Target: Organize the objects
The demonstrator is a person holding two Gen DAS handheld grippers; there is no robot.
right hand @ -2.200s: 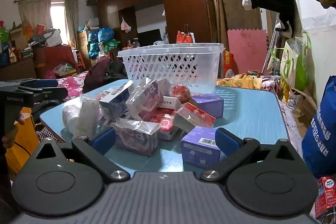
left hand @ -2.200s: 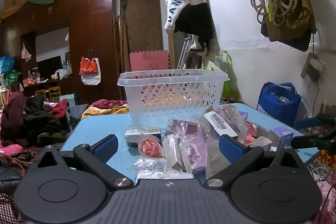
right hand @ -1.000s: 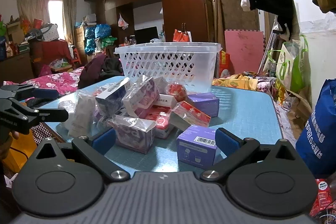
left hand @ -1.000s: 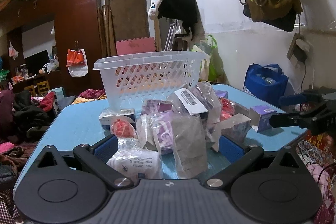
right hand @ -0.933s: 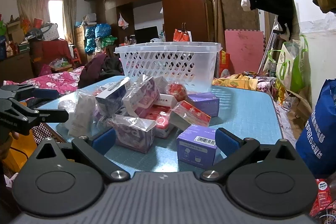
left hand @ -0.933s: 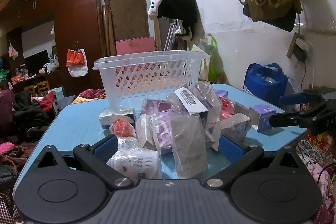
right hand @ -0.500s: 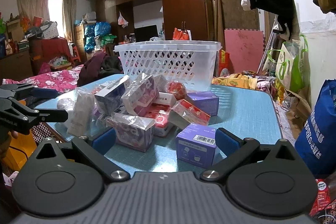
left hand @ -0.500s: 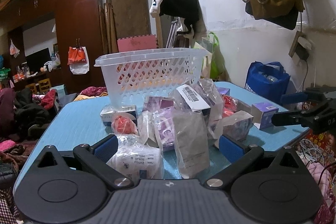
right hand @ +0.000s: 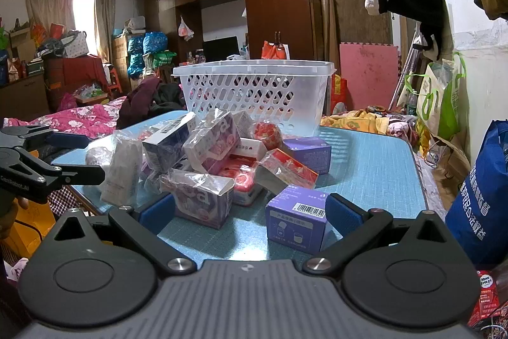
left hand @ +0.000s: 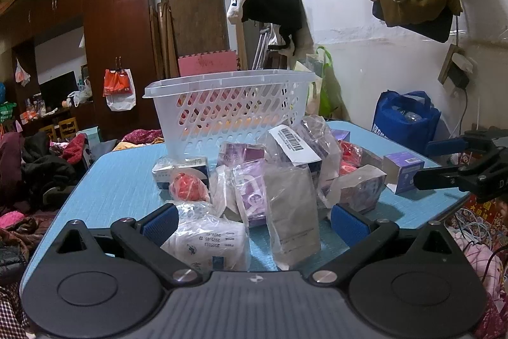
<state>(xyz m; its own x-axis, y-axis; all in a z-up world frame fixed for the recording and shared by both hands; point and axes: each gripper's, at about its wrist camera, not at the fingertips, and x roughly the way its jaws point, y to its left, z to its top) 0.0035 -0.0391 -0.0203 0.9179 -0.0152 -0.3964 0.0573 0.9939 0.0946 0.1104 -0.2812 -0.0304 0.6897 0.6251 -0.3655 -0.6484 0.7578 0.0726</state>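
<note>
Little of the sorting looks done: the white basket [left hand: 228, 110] stands at the far side of the blue bench [right hand: 374, 167], at twelve o'clock from both cameras, and seems empty through its lattice, though its floor is hard to read. The pile of wrapped packets [left hand: 285, 173] and boxes lies loose in front of it. The left tool [left hand: 252, 220] is spread wide around a white packet [left hand: 209, 243], holding nothing; the right tool [right hand: 249, 212] is equally spread, a purple box [right hand: 297, 220] just inside its finger at three o'clock.
</note>
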